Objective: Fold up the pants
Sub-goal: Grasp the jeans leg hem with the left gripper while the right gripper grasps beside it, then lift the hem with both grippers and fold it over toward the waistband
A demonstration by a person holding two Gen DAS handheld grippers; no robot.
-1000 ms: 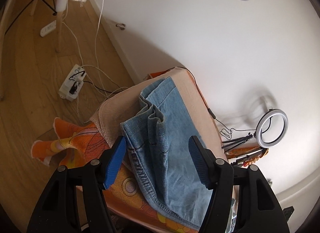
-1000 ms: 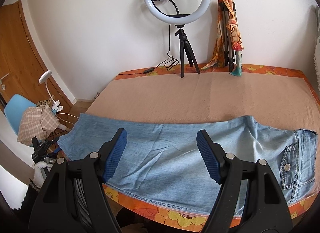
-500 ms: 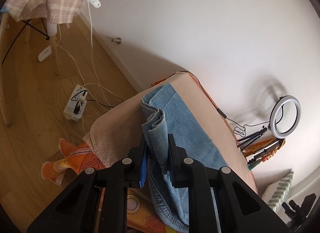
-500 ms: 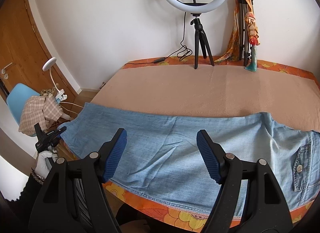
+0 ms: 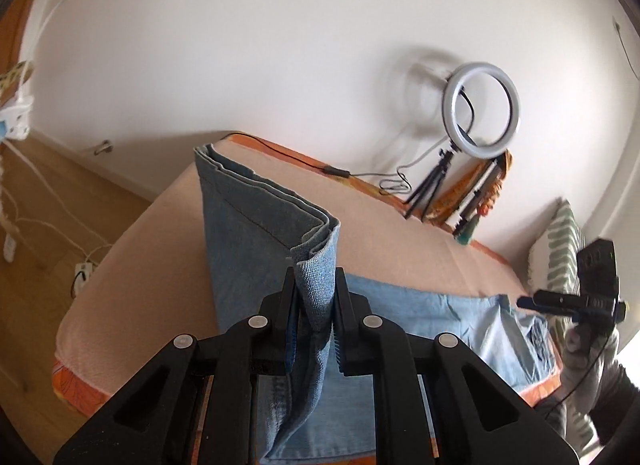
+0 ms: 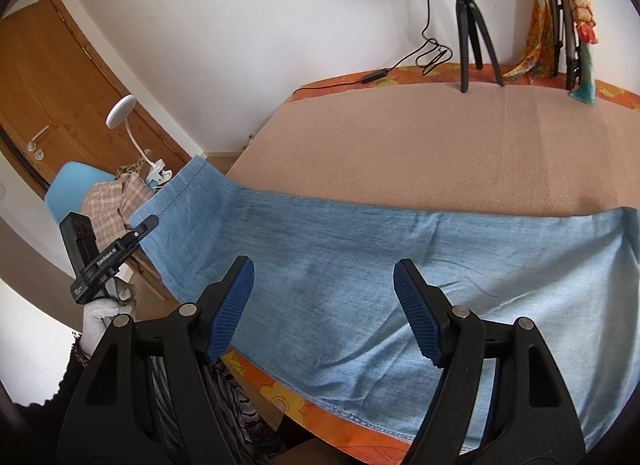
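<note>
Light blue denim pants (image 6: 400, 265) lie lengthwise on the tan blanket-covered table (image 6: 440, 145). My left gripper (image 5: 314, 305) is shut on the leg hems and holds that end of the pants (image 5: 256, 233) lifted off the table. In the right wrist view the left gripper (image 6: 120, 249) shows at the far left with the raised hem end. My right gripper (image 6: 324, 313) is open and empty, hovering over the middle of the pant legs near the table's front edge. It also shows in the left wrist view (image 5: 576, 301) at the far right.
A ring light on a tripod (image 5: 480, 113) and folded orange stands (image 6: 560, 17) stand at the table's back edge with a black cable (image 6: 400, 65). A blue chair with checked cloth (image 6: 104, 201) and a white clip lamp (image 6: 124, 109) stand left of the table.
My left gripper closed on the leg hems and lifted them up off the table's left end. My right gripper stayed open and moved lower and left over the legs.
</note>
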